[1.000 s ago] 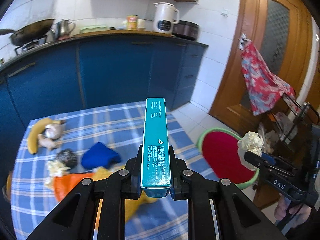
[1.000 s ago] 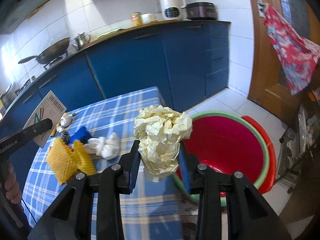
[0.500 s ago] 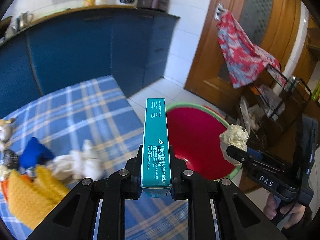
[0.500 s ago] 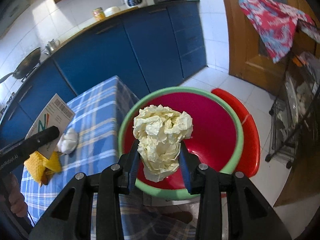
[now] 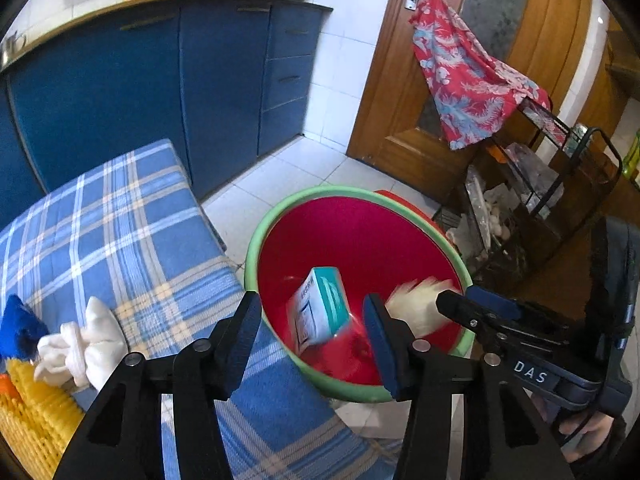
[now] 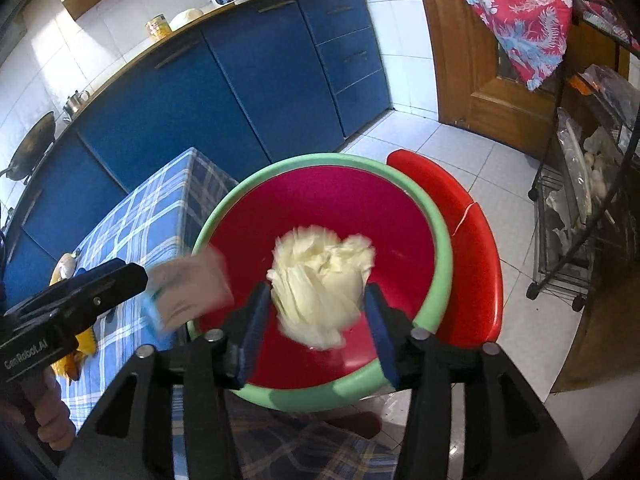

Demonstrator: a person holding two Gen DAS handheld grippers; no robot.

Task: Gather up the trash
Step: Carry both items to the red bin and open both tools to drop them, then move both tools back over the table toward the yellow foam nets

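On the left, the checked tablecloth [image 5: 120, 232] holds what is left to clear: a white crumpled wad [image 5: 86, 340] and yellow mesh [image 5: 28, 420] at the near left edge. The left gripper [image 5: 312, 316] has just spread its jaws; a second ago they clamped the teal box [image 5: 320, 310], which now tumbles free and blurred inside the red basin [image 5: 360, 240], touching neither pad. To the right, the right gripper [image 6: 316, 312] has likewise been opening, and the crumpled paper ball [image 6: 320, 276] it held is streaked with motion between the parted jaws, seemingly loose above the basin. Both pieces look delivered, so the table items likely come next. Whether the ball still brushes a pad is hard to judge through the blur. The basin's near rim is cut off by the grippers.
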